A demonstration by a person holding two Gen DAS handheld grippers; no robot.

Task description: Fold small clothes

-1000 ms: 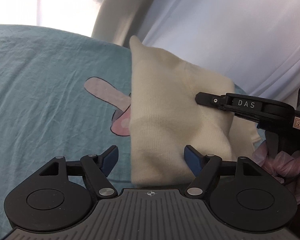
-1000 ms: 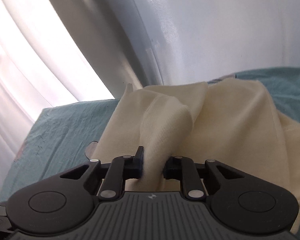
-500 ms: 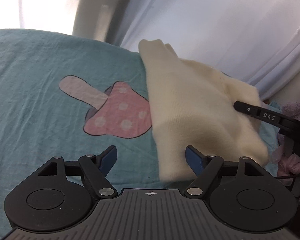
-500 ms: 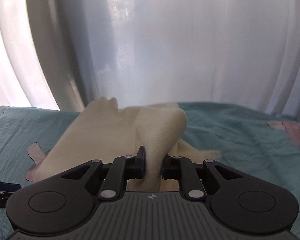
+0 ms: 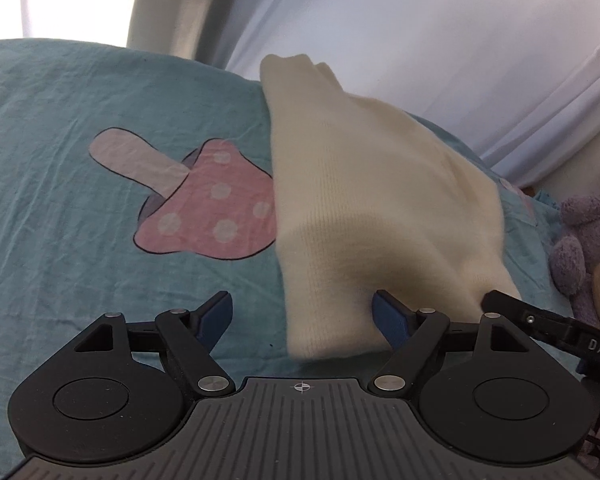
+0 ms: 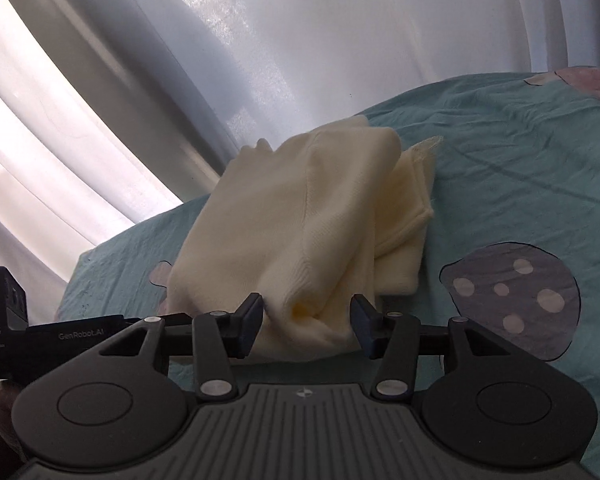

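We judge the cream knit garment (image 5: 372,208) nearly folded beside the pink mushroom print (image 5: 212,208), with left tongs (image 5: 302,314) and right tongs (image 6: 308,320) both spread, leaving only tidying.

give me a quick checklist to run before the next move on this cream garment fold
1. Right tool let go of the cream garment: ok, its jaws stand apart around the near fold, not clamped.
2. Left tool free: ok, jaws wide open, with the garment's near edge lying between its fingers.
3. Garment resting on the teal sheet: ok, it lies in a folded stack.
4. Fold neat: not ok, a lower layer sticks out on the right side in the right wrist view.
5. Garment within the bed: cannot tell, its far end lies at the sheet's far edge by the curtain.
6. Plush toy away from the garment: ok.
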